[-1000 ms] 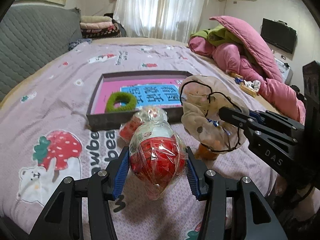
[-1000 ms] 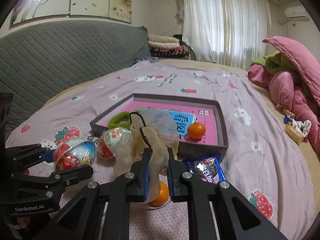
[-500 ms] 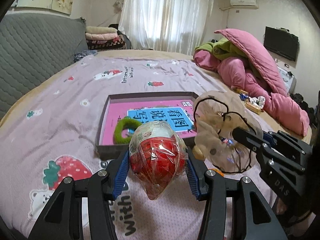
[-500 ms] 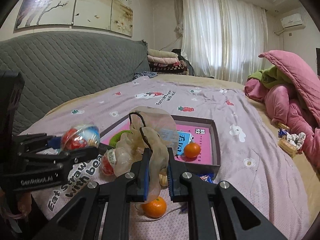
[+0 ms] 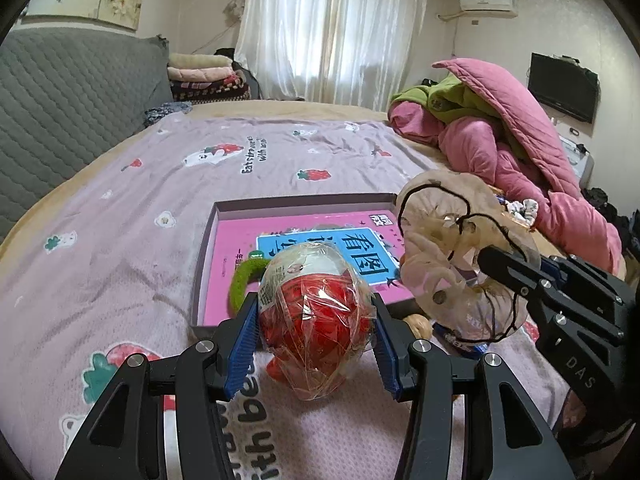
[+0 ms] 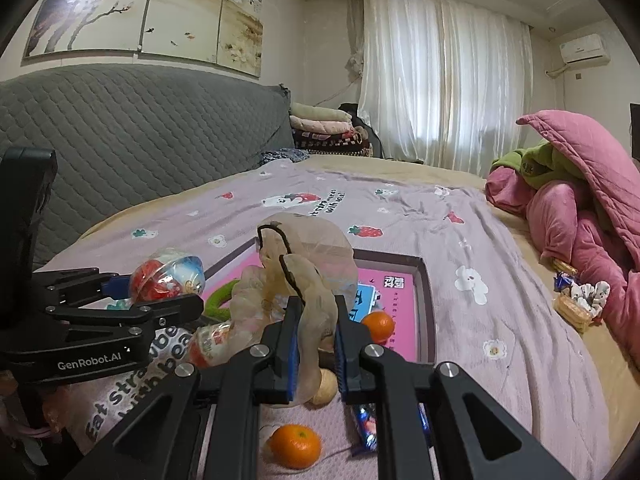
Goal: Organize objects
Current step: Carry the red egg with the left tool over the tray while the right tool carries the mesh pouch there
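Note:
My left gripper (image 5: 314,334) is shut on a red and white toy egg wrapped in clear film (image 5: 316,312), lifted above the bedspread; the same egg (image 6: 168,280) shows at the left of the right wrist view. My right gripper (image 6: 314,346) is shut on a sheer beige scrunchie with black cord (image 6: 308,276), which hangs in the air at the right of the left wrist view (image 5: 452,256). Behind both lies a shallow grey box (image 5: 204,248) with a pink book, a green fuzzy ring (image 5: 242,280) and a tangerine (image 6: 378,326) inside.
On the bedspread below lie a second wrapped egg (image 6: 210,346), a tangerine (image 6: 296,446), a small beige ball (image 6: 326,388) and a blue snack packet (image 6: 366,426). A pink quilt heap (image 5: 520,168) lies at the right. A grey headboard (image 6: 140,132) runs along the left.
Both grippers have risen from the bedspread with their loads. The left one has moved closer to the box, and the second egg has dropped out of its view.

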`<state>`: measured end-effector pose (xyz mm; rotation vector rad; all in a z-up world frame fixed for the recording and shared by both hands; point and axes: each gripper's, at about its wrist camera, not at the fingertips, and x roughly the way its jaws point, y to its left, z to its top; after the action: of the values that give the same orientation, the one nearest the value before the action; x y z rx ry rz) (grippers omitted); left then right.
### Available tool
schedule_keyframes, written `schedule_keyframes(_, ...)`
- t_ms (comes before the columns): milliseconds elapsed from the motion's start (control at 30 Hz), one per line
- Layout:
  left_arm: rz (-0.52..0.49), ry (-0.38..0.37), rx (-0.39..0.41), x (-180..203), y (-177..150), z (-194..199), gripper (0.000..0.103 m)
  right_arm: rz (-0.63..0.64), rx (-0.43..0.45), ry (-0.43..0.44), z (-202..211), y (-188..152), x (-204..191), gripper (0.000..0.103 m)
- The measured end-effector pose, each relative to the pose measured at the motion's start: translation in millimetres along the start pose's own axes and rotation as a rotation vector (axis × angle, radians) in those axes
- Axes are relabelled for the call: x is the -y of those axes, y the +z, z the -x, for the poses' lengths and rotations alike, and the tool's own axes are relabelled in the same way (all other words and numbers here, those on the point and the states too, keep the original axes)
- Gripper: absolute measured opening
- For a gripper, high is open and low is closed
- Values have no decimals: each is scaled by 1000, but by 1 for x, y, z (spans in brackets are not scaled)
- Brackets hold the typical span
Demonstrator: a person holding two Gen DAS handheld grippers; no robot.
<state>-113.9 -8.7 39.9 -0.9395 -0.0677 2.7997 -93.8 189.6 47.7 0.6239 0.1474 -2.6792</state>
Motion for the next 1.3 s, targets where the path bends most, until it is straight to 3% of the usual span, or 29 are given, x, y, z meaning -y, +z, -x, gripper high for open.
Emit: schedule_keyframes(1300, 42, -4, 41, -42, 62, -70, 54, 4, 37, -47, -67, 47, 43, 15)
